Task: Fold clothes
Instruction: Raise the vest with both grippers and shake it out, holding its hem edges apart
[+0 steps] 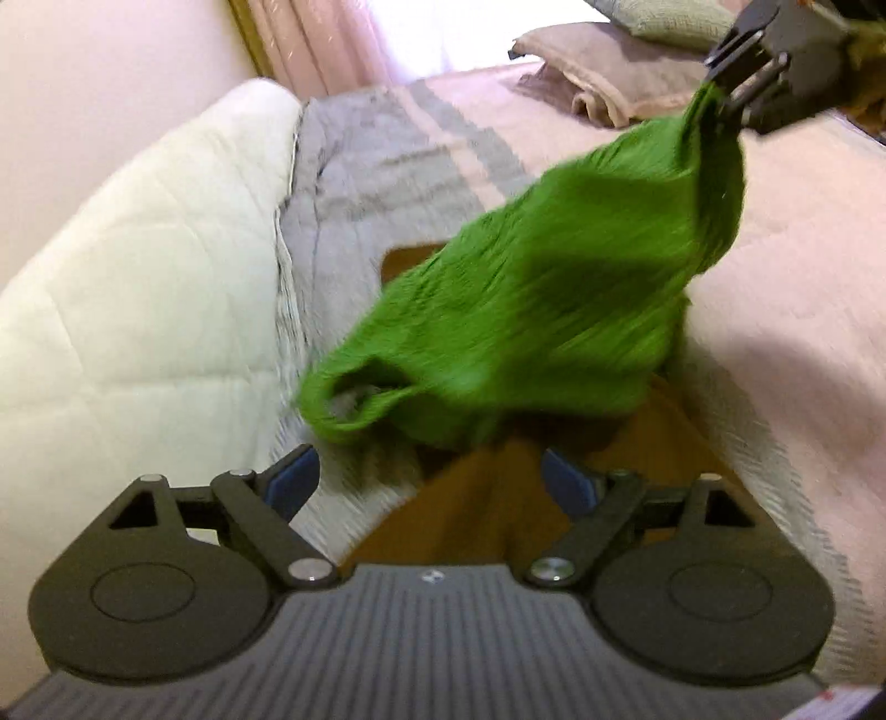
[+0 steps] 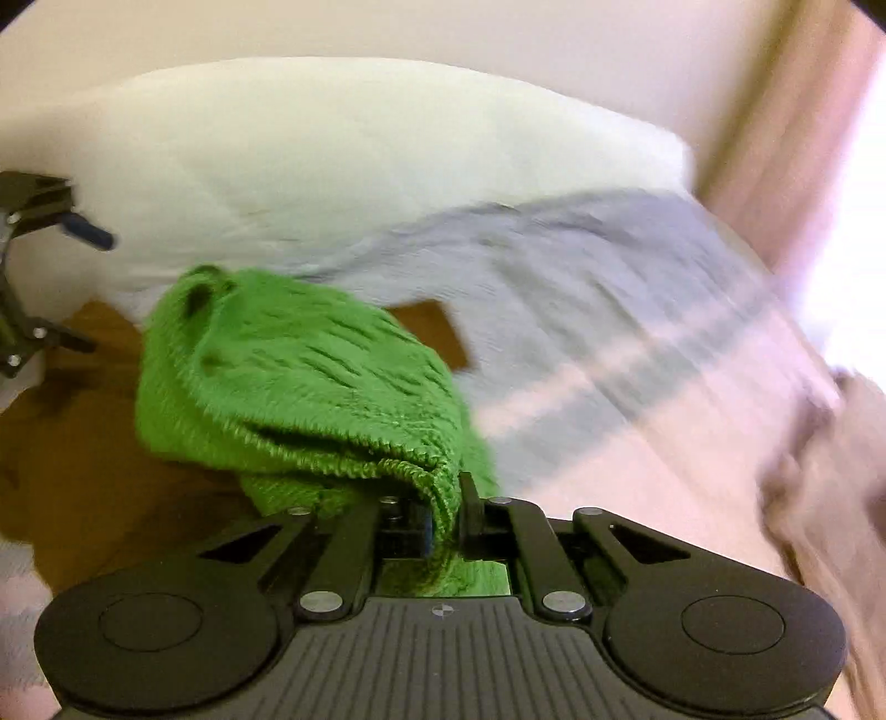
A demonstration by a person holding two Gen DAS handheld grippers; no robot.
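Green knit garment (image 2: 288, 376) hangs from the clamped right gripper (image 2: 443, 515) at 1 o'clock, presenting its free hem to the wide-open, empty left gripper (image 1: 432, 476).

A bed fills most of both views, covered with a pale pink blanket (image 1: 775, 310) that carries grey stripes (image 1: 470, 149). A grey quilted cover (image 1: 343, 183) lies across it beside a thick white quilted mattress pad (image 1: 138, 288). Behind the bed stands a plain pale wall (image 2: 387, 33). A pink curtain (image 1: 326, 44) hangs by a bright window (image 2: 853, 232), where daylight washes out the glass. Folded beige towels (image 1: 603, 72) sit stacked at the far edge of the bed.
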